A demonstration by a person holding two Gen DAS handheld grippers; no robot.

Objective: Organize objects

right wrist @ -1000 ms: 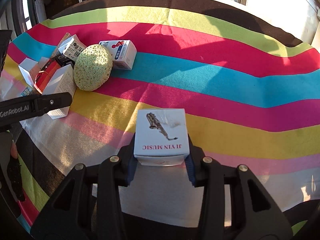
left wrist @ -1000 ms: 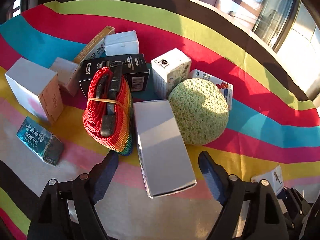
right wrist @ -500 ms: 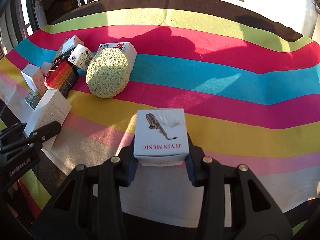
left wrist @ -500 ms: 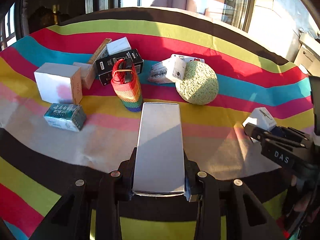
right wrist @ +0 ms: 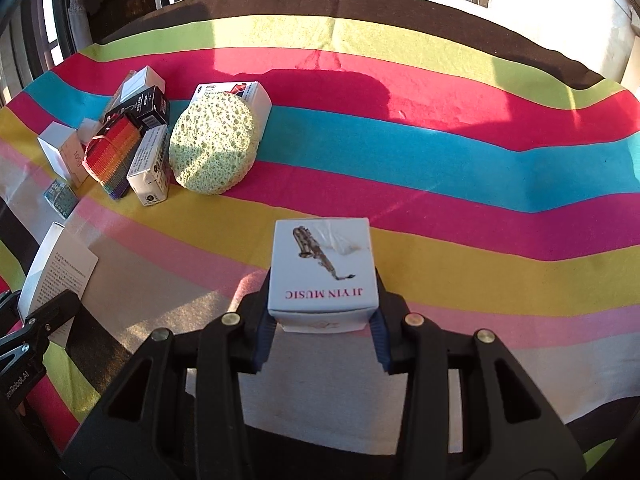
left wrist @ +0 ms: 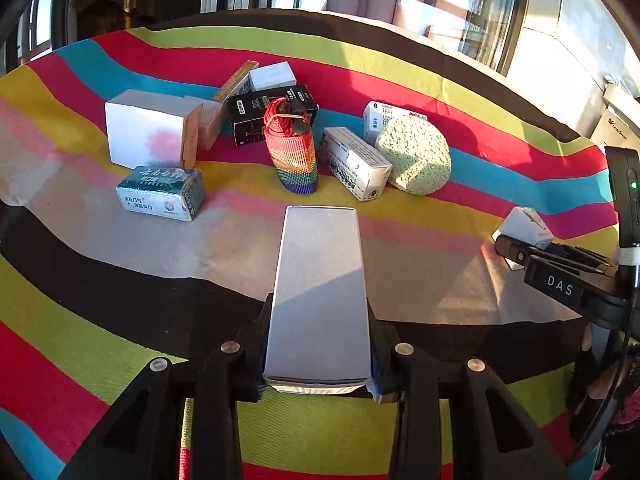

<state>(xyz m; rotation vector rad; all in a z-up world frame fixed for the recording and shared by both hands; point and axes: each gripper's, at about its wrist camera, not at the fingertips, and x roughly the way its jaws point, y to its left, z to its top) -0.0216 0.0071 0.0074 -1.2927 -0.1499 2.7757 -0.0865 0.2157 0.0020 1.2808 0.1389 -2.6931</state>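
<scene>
My left gripper is shut on a long white box, held lengthwise above the striped cloth. In the right wrist view that same long white box shows at the left edge with the left gripper under it. My right gripper is shut on a small white box printed "JI YIN MUSIC". From the left wrist view, the right gripper and its small white box sit at the far right.
A cluster lies further back: a rainbow strap roll, green sponge, black box, large white box, teal box, white medicine box. The red and blue stripes to the right are bare.
The left gripper shut on the long white box, which lay among the cluster, and drew it back toward the near side. The right gripper and its box stayed still.
</scene>
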